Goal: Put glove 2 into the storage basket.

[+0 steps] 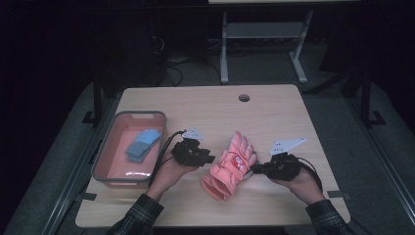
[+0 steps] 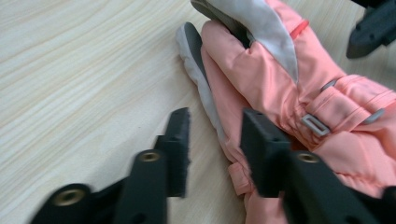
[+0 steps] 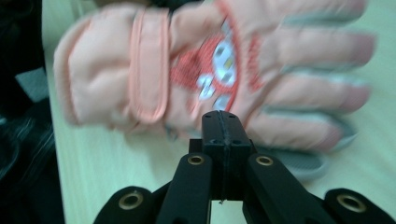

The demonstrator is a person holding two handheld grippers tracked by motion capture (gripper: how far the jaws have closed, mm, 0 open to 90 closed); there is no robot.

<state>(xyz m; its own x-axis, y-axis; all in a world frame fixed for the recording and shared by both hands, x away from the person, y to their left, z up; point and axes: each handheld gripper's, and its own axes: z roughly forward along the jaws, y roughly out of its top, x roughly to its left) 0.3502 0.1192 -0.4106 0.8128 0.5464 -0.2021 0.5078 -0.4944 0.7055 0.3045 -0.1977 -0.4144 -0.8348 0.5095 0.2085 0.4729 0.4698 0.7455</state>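
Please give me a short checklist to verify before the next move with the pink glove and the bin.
1. Glove lies flat on the table: ok.
2. Left gripper jaws apart, beside the glove's edge, not pressing it: ok.
3. Right gripper jaws shut, nothing between them: not ok for a grasp.
4. Bin has space beside the blue cloth: ok.
5. Which gripper takes the glove: cannot tell.
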